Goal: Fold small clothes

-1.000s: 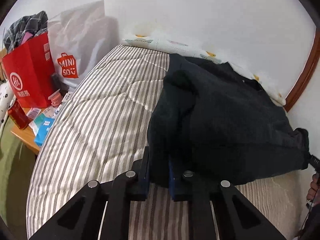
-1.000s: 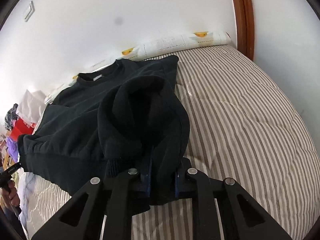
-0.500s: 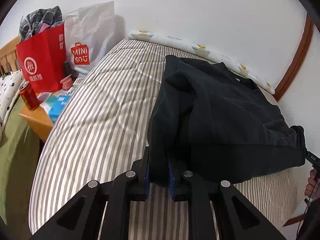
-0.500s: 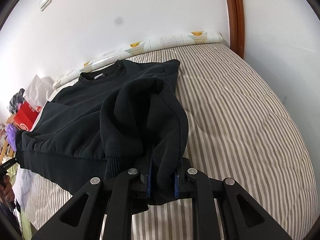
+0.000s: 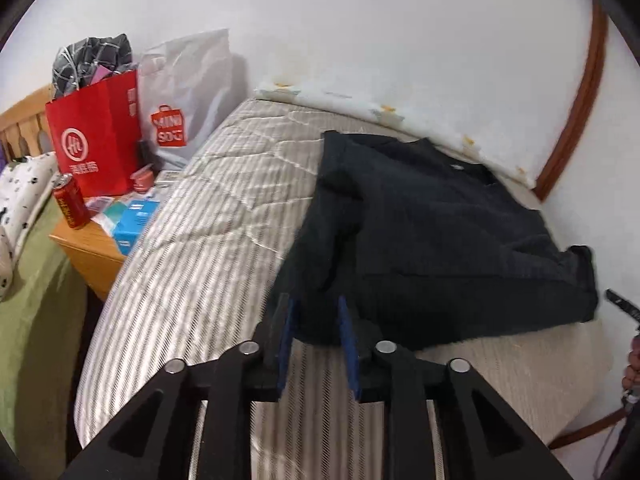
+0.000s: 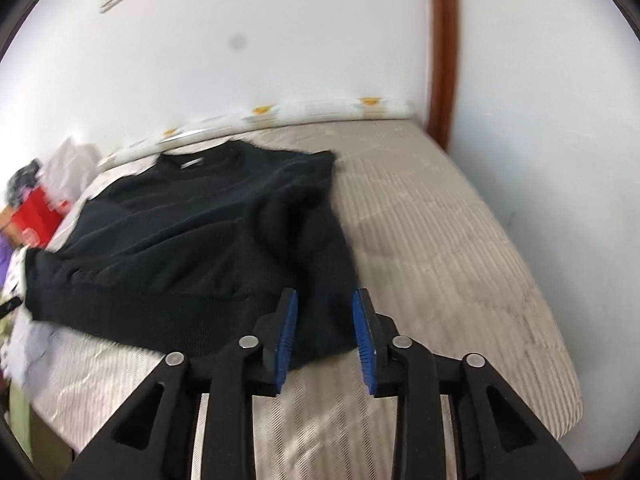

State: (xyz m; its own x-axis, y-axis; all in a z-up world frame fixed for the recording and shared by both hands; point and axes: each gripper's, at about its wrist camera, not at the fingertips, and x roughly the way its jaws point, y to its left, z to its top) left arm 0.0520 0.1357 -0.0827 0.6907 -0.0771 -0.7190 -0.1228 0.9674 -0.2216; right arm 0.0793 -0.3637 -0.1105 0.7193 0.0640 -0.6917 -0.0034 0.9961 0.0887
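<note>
Between the blue pads of the left gripper, a dark sweater lies spread on a striped mattress, its near corner sitting in the gap as the jaws open; the pads stand clear of the cloth on both sides. Beyond the jaws the garment runs away toward a white wall, its collar at the far end, with both sleeves folded in over the body. Left of the jaws and well apart from them, a red shopping bag and a white shopping bag stand by a wooden bedside table that carries a red can and a blue box. At the far right edge of that view, part of a hand shows with the tip of the other tool.

Across the bed, the right gripper is likewise opening, its blue pads parted around the opposite near corner of the sweater, which lies between them without being pinched. Ahead and to the left of these jaws stretches the rest of the garment; to the right lies bare mattress. A patterned pillow rests along the wall beyond.
</note>
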